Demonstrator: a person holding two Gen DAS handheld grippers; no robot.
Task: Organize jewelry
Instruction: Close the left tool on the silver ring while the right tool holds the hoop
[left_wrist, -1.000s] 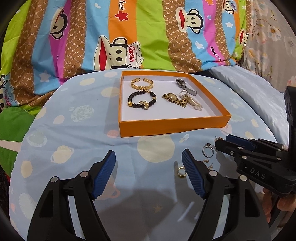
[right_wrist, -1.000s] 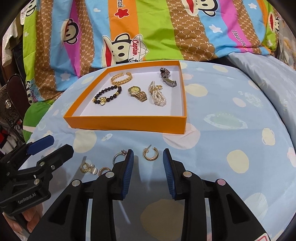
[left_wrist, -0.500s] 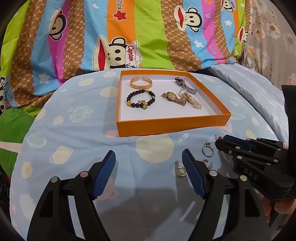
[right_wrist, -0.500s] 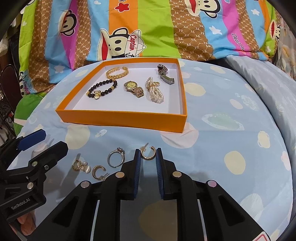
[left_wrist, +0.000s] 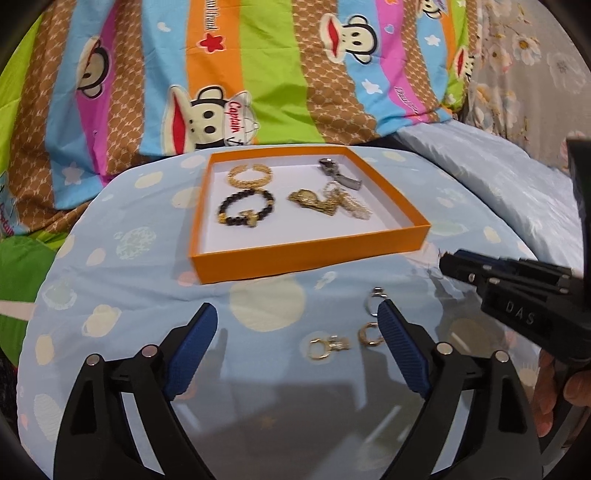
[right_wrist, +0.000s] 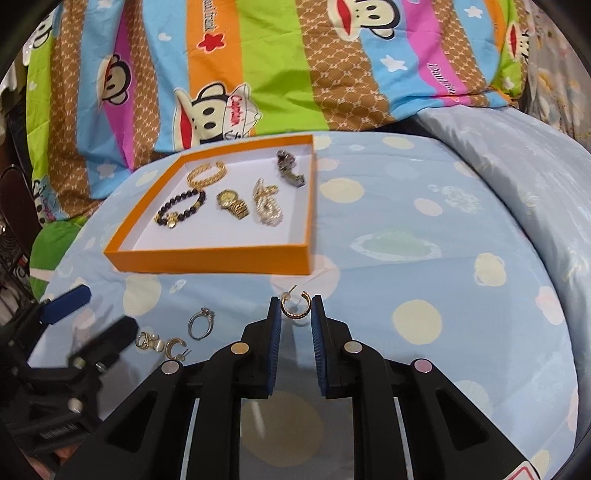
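An orange tray (right_wrist: 207, 258) (left_wrist: 306, 254) on the blue spotted cloth holds a gold bangle (right_wrist: 206, 173), a black bead bracelet (right_wrist: 180, 212), a gold watch (right_wrist: 232, 204), a pearl piece (right_wrist: 266, 206) and a dark watch (right_wrist: 290, 173). My right gripper (right_wrist: 296, 309) is shut on a gold hoop earring (right_wrist: 294, 308), held above the cloth in front of the tray. On the cloth lie a silver ring (right_wrist: 200, 322) (left_wrist: 373, 303), a gold hoop (right_wrist: 174, 347) (left_wrist: 369, 334) and a small gold-and-pearl piece (right_wrist: 147, 340) (left_wrist: 327, 345). My left gripper (left_wrist: 297, 325) is open over the cloth, left of these.
A striped monkey-print quilt (left_wrist: 258, 74) rises behind the tray. A pale blue pillow (right_wrist: 517, 155) lies at the right. The right gripper's body (left_wrist: 517, 299) shows at the right edge of the left wrist view.
My right gripper closed on the gold hoop earring and lifted it, and the tray now sits farther left in its view. My left gripper shifted left, staying open.
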